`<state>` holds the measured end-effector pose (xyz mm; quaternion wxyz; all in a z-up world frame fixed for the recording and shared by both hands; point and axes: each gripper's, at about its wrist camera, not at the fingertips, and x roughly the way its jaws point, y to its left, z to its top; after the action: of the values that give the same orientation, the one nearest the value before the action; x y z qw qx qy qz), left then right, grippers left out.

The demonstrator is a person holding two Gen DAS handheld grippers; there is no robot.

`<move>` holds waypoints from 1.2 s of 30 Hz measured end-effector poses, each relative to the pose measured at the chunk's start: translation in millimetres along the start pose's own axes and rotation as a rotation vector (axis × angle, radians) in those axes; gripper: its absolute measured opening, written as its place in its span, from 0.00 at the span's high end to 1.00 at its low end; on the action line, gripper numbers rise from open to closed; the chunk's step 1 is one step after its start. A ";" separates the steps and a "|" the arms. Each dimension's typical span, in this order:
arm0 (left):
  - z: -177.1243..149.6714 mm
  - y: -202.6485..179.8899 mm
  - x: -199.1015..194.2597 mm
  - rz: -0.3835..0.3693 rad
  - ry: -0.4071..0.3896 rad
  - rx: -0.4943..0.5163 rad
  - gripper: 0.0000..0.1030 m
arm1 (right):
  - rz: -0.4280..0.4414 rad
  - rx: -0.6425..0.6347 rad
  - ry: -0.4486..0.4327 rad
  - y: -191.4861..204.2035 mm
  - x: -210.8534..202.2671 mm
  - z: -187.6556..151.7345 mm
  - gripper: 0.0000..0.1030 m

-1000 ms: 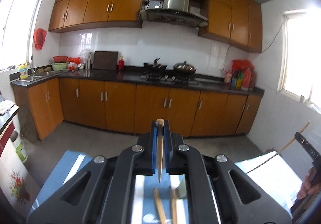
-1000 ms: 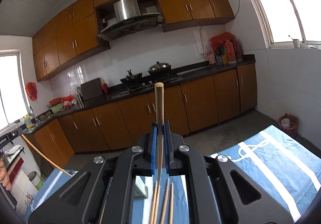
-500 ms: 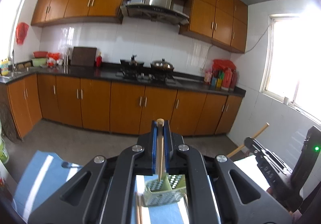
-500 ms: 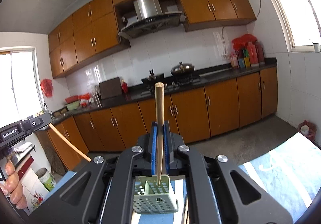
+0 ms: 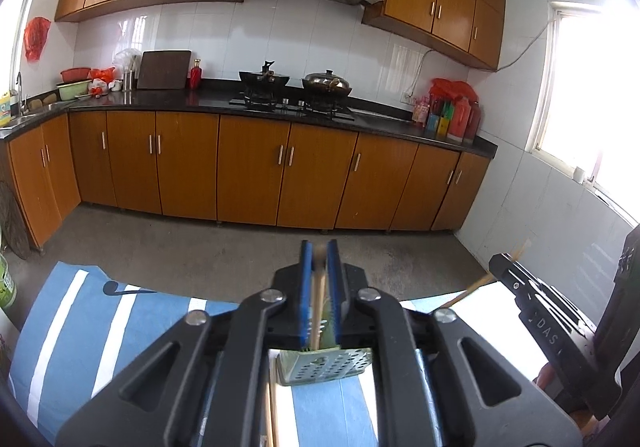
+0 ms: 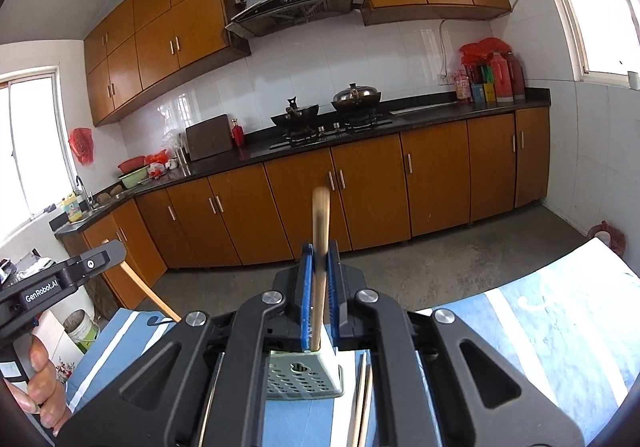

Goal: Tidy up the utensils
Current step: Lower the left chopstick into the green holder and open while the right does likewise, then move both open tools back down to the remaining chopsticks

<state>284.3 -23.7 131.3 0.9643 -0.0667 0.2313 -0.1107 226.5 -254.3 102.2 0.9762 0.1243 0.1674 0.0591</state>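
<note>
Chopsticks poised over the green holder, one per gripper.

Since a second ago both grippers have dropped from facing the loose sticks on the blue cloth to hanging right above the perforated holder. The left gripper is opening its jaws, its chopstick blurred and apparently slipping tip-first into the holder, so that stick looks nearly delivered. The right gripper stands narrow around its chopstick, tip at the holder's mouth. More sticks lie just beside the holder; the two tools crowd each other, while the cloth's outer parts stay free.
</note>
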 end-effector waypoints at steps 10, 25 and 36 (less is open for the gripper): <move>1.3 19.8 -34.4 0.038 -0.045 -0.051 0.47 | -0.036 0.004 -0.062 -13.2 -36.3 3.7 0.54; -160.0 139.3 -44.3 0.283 0.290 -0.183 0.19 | -0.200 0.104 0.472 -94.0 -4.0 -151.0 0.67; -215.7 137.1 -23.7 0.218 0.418 -0.230 0.25 | -0.201 -0.004 0.565 -64.8 27.4 -194.8 0.85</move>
<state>189.4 97.9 -73.9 0.8878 -0.1260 0.4426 0.0095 190.4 -268.9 -101.2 0.8921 0.0836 0.4439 -0.0051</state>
